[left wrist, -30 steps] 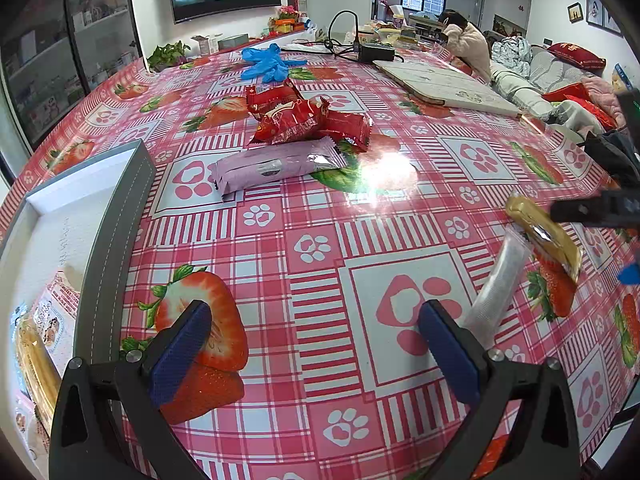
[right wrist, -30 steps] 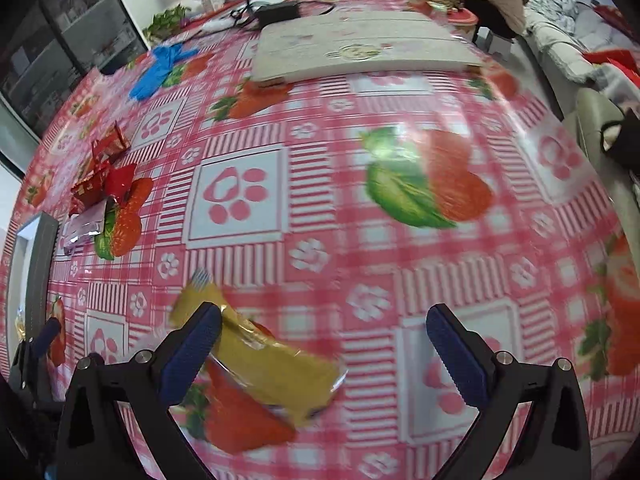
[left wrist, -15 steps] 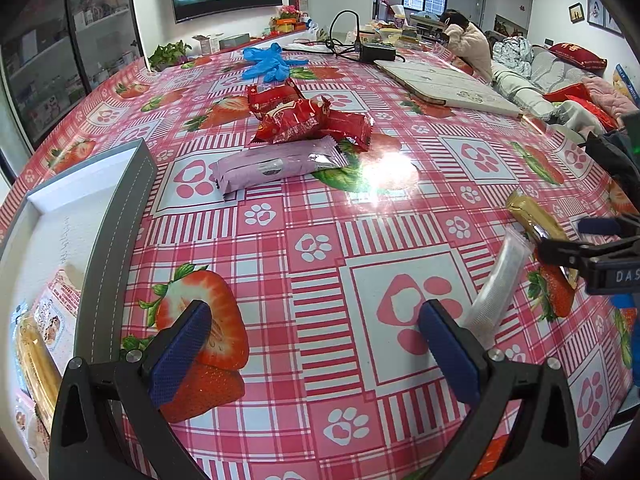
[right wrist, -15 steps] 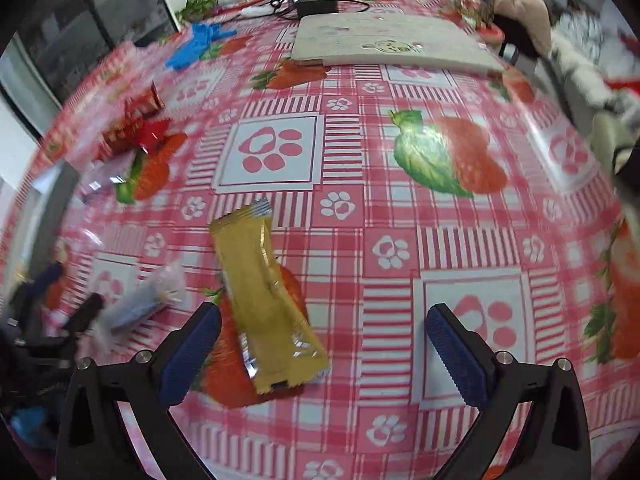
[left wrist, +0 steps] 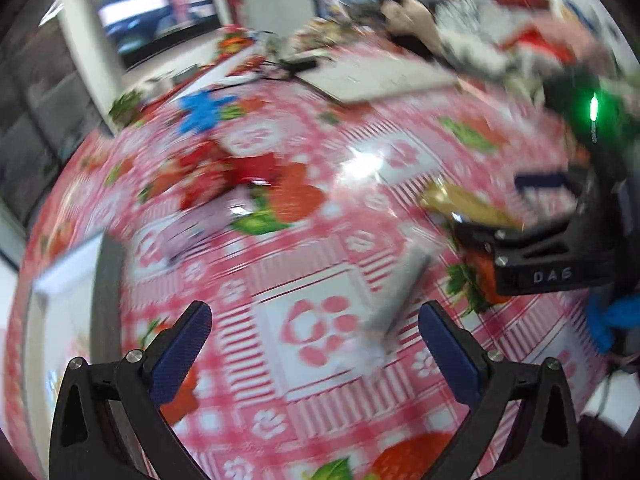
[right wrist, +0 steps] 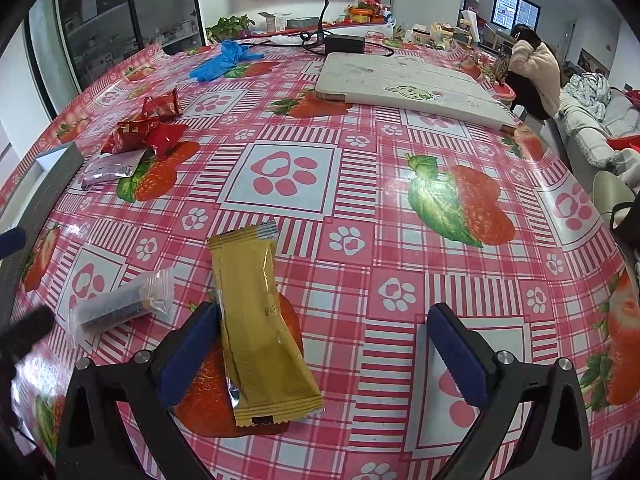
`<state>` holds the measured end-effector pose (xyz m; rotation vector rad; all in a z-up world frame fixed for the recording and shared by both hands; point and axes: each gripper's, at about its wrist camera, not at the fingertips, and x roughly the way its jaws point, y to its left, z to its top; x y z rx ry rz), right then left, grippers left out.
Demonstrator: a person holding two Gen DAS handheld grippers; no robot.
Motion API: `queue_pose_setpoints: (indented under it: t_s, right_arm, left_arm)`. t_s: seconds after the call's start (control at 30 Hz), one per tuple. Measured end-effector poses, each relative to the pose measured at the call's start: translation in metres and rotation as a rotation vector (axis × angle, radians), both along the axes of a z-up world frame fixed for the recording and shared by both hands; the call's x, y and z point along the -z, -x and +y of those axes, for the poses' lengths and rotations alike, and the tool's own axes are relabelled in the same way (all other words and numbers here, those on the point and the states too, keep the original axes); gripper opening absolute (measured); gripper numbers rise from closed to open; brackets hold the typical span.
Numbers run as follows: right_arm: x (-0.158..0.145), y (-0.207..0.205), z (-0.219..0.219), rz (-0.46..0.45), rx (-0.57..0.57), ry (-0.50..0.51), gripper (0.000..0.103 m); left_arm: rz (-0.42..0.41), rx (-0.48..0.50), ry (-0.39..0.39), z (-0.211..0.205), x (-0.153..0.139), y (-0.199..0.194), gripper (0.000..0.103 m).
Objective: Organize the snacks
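A yellow snack packet [right wrist: 260,320] lies flat on the strawberry tablecloth between the open fingers of my right gripper [right wrist: 324,356], close to the left finger. A clear packet with a dark bar [right wrist: 120,306] lies to its left. Red packets [right wrist: 146,128] and a silver-pink packet [right wrist: 110,168] lie further back left. The left wrist view is blurred: my left gripper [left wrist: 316,348] is open and empty above the cloth, with the clear packet [left wrist: 396,292] near its right finger and the yellow packet [left wrist: 464,204] beyond, under the right gripper's body.
A grey-rimmed white tray [left wrist: 108,280] sits at the table's left edge. A white board [right wrist: 408,88], blue gloves [right wrist: 224,60] and a black box with cables [right wrist: 344,44] lie at the back. A person [right wrist: 532,68] sits at far right.
My right gripper has lowered and closed in so the yellow packet lies between its fingers. My left gripper has swung right and is in motion, blurring its view.
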<state>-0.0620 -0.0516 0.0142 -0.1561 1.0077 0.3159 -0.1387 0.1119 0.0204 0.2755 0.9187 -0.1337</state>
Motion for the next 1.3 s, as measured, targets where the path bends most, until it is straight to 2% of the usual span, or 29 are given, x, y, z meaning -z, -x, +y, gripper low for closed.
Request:
queue_pose_setpoints:
  t_s: [0.13, 0.27, 0.33, 0.43, 0.63, 0.73, 1.3]
  right_arm:
    - [0.001, -0.002, 0.002, -0.003, 0.004, -0.001, 0.103]
    - [0.001, -0.001, 0.002, -0.004, 0.005, 0.000, 0.103]
    - [0.001, -0.002, 0.001, -0.005, 0.016, -0.006, 0.103]
    - [0.000, -0.002, 0.000, -0.006, 0.021, -0.001, 0.103]
    - [0.001, -0.002, 0.000, -0.006, 0.022, -0.001, 0.103]
    - [0.000, -0.001, 0.001, -0.007, 0.022, -0.001, 0.103]
    - [0.001, -0.001, 0.001, -0.007, 0.022, -0.001, 0.103]
  left_arm:
    - [0.035, 0.032, -0.010, -0.018, 0.014, -0.015, 0.103]
    - [0.005, -0.105, -0.034, -0.008, 0.016, -0.027, 0.101]
    - [0.016, -0.155, 0.021, 0.010, 0.018, -0.030, 0.101]
    - [0.053, -0.168, 0.107, 0.026, 0.021, -0.031, 0.101]
    - [0.062, -0.220, 0.175, 0.029, 0.026, -0.034, 0.103]
    - [0.031, -0.227, 0.173, 0.026, 0.026, -0.028, 0.103]
    - [0.031, -0.227, 0.178, 0.027, 0.026, -0.028, 0.103]
